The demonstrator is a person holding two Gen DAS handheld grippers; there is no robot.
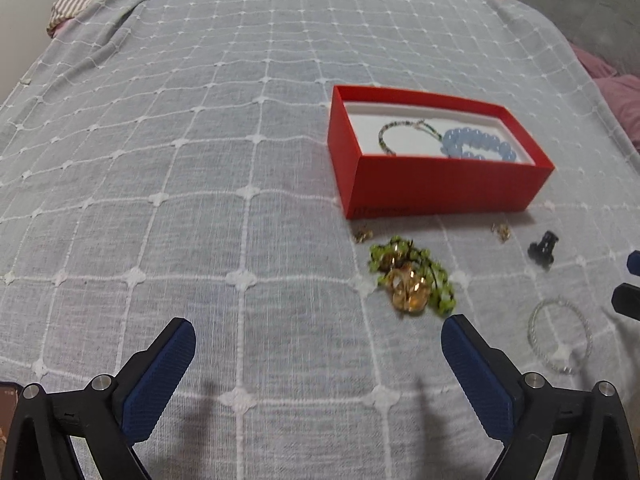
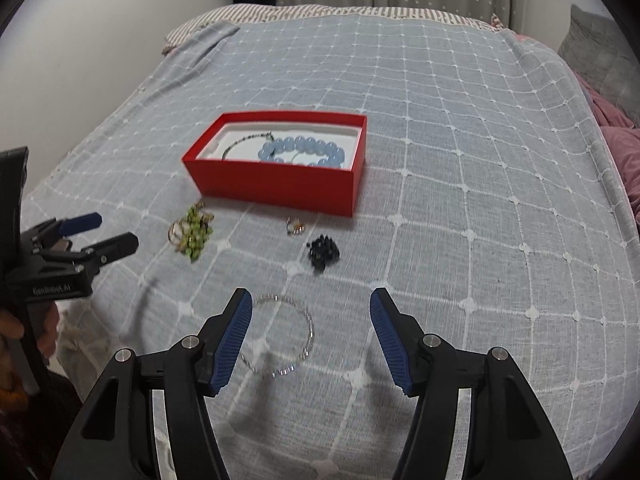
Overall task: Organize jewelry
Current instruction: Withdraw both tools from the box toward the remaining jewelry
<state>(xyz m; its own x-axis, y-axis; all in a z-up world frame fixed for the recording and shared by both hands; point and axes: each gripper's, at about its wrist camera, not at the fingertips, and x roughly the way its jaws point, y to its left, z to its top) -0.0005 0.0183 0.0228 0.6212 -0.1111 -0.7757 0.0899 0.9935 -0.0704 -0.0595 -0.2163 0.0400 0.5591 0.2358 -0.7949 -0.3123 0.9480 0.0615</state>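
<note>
A red box [image 1: 440, 184] [image 2: 276, 188] sits on the bed, holding a pale blue bead bracelet [image 1: 476, 144] [image 2: 304, 150] and a thin beaded chain [image 1: 396, 132] [image 2: 244, 142]. In front of it lie a green bead string with gold rings [image 1: 412, 280] [image 2: 192, 232], small gold pieces [image 1: 363, 235] [image 2: 296, 226], a black bead cluster [image 1: 542, 250] [image 2: 324, 254] and a clear bead bracelet [image 1: 560, 334] [image 2: 280, 336]. My left gripper [image 1: 318, 340] [image 2: 108, 230] stands wide open, empty, just short of the green string. My right gripper [image 2: 312, 312] is open over the clear bracelet, not touching it.
A grey bedspread with a white grid [image 1: 200, 160] [image 2: 480, 200] covers the bed. A striped pillow [image 2: 280, 12] lies at the head, pink bedding [image 2: 616, 140] along the right edge. A hand [image 2: 16, 332] holds the left gripper's handle.
</note>
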